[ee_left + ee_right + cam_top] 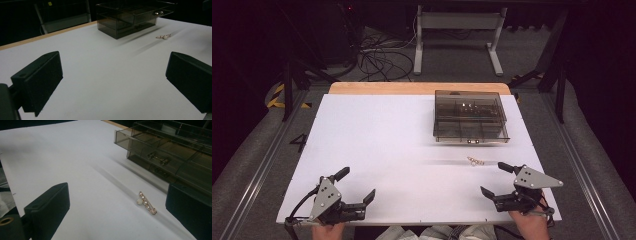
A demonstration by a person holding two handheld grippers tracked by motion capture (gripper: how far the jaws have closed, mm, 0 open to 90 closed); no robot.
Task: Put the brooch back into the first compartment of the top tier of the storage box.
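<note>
drawer box (175, 152) cut off at frame edge.

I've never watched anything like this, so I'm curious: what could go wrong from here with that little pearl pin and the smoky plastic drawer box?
The pearl hair pin is thin and lies flat on the white table, so the open right gripper may slip off it or push it away. The smoky drawer box looks light; tugging its small drawer handle could drag the whole box unless the open left gripper steadies it.
</note>
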